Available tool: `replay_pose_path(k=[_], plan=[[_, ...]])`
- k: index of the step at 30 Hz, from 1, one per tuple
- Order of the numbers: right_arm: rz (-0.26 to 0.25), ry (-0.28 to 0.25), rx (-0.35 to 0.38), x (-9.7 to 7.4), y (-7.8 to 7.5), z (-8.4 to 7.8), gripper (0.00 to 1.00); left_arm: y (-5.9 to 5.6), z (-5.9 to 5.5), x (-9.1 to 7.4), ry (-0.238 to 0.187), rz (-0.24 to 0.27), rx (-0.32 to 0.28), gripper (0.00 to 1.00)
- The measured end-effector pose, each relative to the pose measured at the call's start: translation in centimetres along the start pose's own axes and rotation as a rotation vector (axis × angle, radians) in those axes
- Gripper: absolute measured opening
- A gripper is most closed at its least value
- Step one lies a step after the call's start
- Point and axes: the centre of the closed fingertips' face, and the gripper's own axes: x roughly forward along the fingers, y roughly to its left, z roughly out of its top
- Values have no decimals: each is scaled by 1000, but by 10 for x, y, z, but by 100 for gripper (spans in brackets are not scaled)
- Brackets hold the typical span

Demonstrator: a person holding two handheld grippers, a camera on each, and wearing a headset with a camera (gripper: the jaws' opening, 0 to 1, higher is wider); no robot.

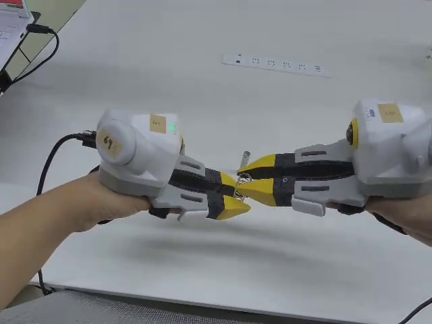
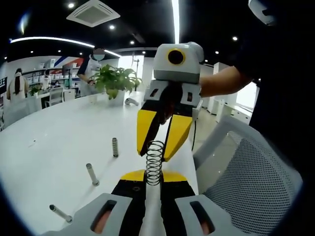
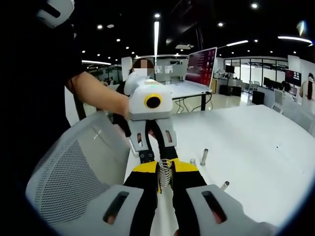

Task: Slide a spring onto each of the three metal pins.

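Left gripper (image 2: 153, 177) fingers clench spring (image 2: 154, 161); right gripper (image 3: 166, 169) fingers spread around it.

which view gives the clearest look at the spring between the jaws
Left gripper view: the spring stands at nearly full length, with its coils distinct. The right gripper view shows it shorter, sunk between the jaws. The head view shows a tiny glint between the jaw tips.

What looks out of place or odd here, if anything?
Nothing looks damaged or spilled. One oddity: the spring sits between the tips of the left gripper and the right gripper, in the air, away from the metal pins.
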Motion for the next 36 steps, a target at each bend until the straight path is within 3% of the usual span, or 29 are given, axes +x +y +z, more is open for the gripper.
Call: replay_pose_path(k=[4, 12, 20, 32, 36], plan=[[-6, -17, 1, 1, 2, -1, 7, -2, -1, 1, 5, -5, 4, 2], [-8, -44, -85, 0, 6, 1, 7, -4, 0, 0, -7, -4, -5, 2], [-34, -80, -111, 3, 6, 5, 7, -5, 4, 0, -18, 2, -18, 2], [-34, -65, -152, 1, 2, 7, 6, -1, 10, -1, -27, 27, -30, 4], [-37, -53, -163, 0, -1, 6, 6, 0, 10, -1, -25, 31, -34, 9]])
